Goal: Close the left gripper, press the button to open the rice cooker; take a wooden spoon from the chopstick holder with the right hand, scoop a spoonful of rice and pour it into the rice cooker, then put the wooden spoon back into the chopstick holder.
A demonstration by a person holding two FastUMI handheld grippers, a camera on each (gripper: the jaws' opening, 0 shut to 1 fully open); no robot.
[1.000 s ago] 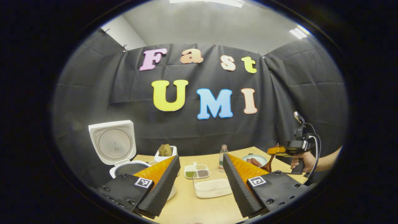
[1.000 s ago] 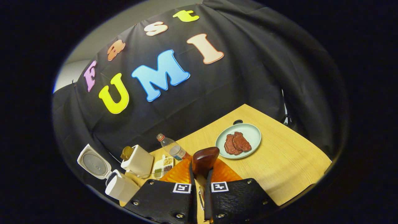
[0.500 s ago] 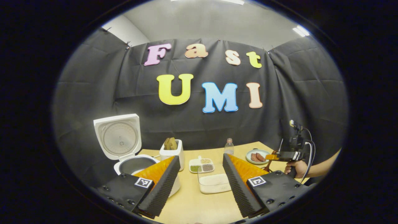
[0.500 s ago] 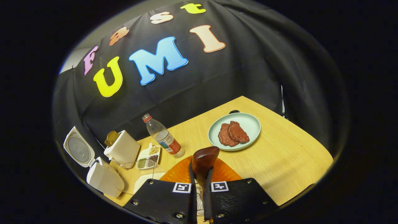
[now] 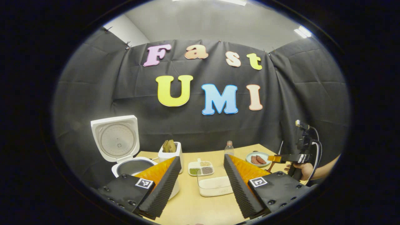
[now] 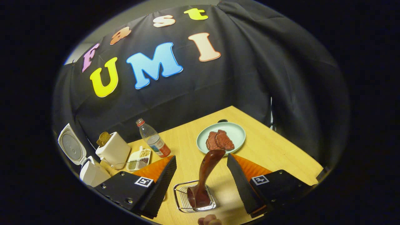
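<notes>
While right gripper gapes, wooden spoon stands in chopstick holder

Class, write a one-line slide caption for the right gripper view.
The open right gripper hangs above a wooden spoon standing in a wire holder on the table.

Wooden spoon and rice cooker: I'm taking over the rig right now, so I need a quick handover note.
Left gripper: open, holding nothing.
Right gripper: open, fingers on either side of the wooden spoon, not pressing it.
Spoon stands scoop end down in the chopstick holder.
Rice cooker: lid up. Rice box on the table.
Done: cooker opened, spoon in holder. Rice in the pot: can't tell.
Left: probably just draw the right gripper away.
</notes>
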